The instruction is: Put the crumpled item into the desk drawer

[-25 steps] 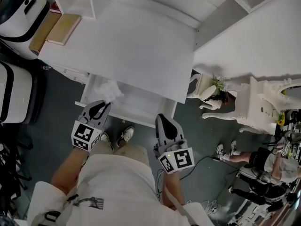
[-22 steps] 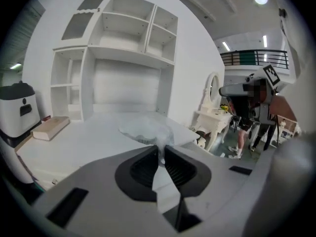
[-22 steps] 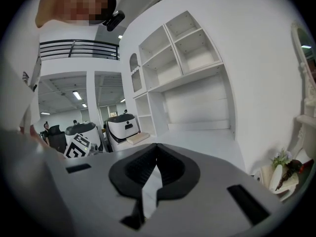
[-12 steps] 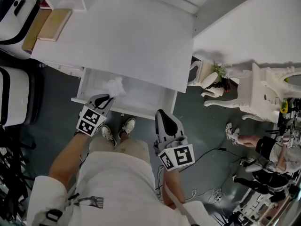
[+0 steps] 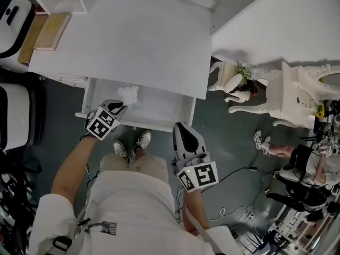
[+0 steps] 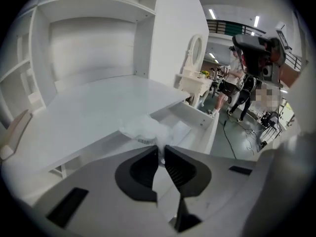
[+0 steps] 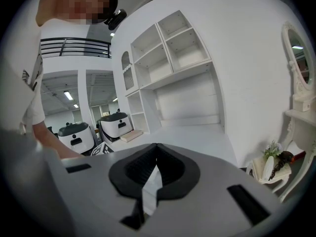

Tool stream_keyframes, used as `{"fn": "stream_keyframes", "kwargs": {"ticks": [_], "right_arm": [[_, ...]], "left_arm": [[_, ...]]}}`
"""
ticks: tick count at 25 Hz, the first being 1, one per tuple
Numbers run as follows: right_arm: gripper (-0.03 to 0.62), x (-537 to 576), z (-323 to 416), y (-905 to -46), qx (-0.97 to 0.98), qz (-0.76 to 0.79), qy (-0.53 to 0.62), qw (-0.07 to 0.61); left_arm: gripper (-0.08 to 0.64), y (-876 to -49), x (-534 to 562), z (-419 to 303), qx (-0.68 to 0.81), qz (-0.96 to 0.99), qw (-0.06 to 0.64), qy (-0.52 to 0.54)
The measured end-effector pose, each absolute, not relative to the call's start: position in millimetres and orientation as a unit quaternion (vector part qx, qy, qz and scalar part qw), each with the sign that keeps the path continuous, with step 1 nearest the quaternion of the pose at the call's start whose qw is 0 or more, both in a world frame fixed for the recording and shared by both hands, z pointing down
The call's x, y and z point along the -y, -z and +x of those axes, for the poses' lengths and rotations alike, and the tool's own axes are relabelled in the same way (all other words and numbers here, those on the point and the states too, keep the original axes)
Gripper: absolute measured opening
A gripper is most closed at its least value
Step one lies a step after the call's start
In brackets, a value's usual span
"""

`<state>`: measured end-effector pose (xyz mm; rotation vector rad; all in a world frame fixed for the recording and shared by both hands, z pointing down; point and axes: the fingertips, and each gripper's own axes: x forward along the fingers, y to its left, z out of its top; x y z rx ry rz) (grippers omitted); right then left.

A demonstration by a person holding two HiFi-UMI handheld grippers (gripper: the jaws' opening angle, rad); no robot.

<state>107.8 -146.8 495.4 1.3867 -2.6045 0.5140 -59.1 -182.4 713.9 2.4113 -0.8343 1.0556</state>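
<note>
Crumpled white item (image 5: 128,93), something like wadded paper or thin plastic, is pinched at its near edge by the left gripper (image 5: 121,104). The jaws stand narrow, with only a sliver of gap, and the material is caught between the pads. The item sits over the left rear part of the open desk drawer (image 5: 162,110), right at the front edge of the desk top (image 5: 127,41).

Over the last second the left gripper has carried the item forward. It was hanging above the drawer's left front portion, and it is now deeper in, close under the desk's overhang. The gripper's marker cube has also tipped further forward. The grip itself has not changed, with the jaws as tightly set as before.

The left gripper view shows the wad just ahead of the jaw tips with the drawer's pale floor beyond it. Whether it already touches that floor cannot be told.

The right gripper (image 5: 179,128) has kept its place off the drawer's right front corner, jaws together with nothing between them.

By this reading the carry is nearly complete. The item is inside the drawer's outline, so what remains seems to be lowering it if needed, letting the jaws part and drawing the gripper back. The drawer stands open, and pushing it shut may follow.
</note>
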Motion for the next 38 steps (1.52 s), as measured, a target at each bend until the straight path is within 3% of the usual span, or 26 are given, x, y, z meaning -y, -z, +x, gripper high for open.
{"fn": "stream_keyframes", "kwargs": {"ticks": [13, 38], "right_arm": [[0.009, 146, 131, -501, 0.856, 0.48, -0.177, 0.077], [0.009, 163, 161, -519, 0.851, 0.482, -0.192, 0.084]], "left_arm": [[0.049, -760, 190, -42, 0.22, 0.842, 0.202, -0.448], [0.049, -814, 204, -22, 0.161, 0.826, 0.228, -0.489]]}}
